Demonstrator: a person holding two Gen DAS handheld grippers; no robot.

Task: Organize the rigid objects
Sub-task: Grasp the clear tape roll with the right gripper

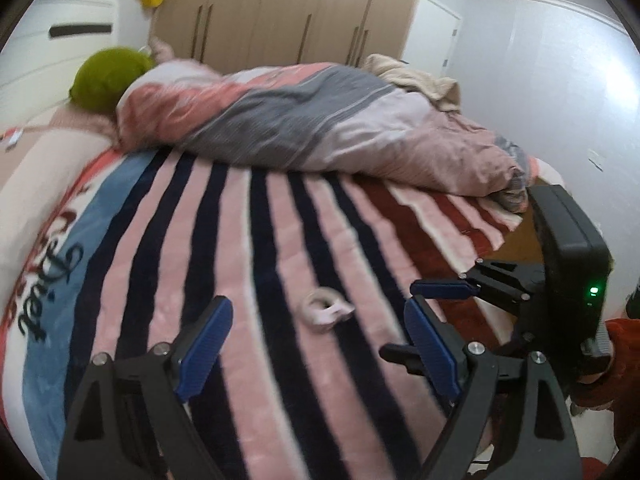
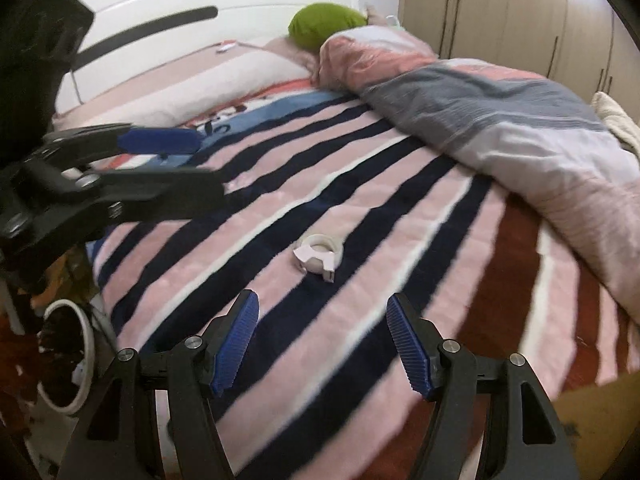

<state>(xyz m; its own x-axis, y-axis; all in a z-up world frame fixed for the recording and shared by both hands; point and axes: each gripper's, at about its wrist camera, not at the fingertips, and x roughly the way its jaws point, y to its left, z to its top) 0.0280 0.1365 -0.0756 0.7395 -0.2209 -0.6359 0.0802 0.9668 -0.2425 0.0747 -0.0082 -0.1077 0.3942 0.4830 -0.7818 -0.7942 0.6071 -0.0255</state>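
A small white tape dispenser with a ring-shaped roll (image 1: 325, 307) lies on the striped blanket (image 1: 168, 240) near the bed's front edge. It also shows in the right wrist view (image 2: 319, 255). My left gripper (image 1: 316, 324) is open and empty, its blue-padded jaws on either side of the dispenser, just short of it. My right gripper (image 2: 322, 320) is open and empty, a little short of the dispenser. The right gripper also shows in the left wrist view (image 1: 444, 300), to the right of the dispenser. The left gripper shows at the left in the right wrist view (image 2: 176, 160).
A bunched pink and grey duvet (image 1: 304, 120) lies across the far side of the bed. A green pillow (image 2: 326, 24) sits by the white headboard (image 2: 200, 4). Wooden wardrobes (image 1: 288, 8) stand behind. A white-rimmed bin (image 2: 66, 344) stands on the floor at the left.
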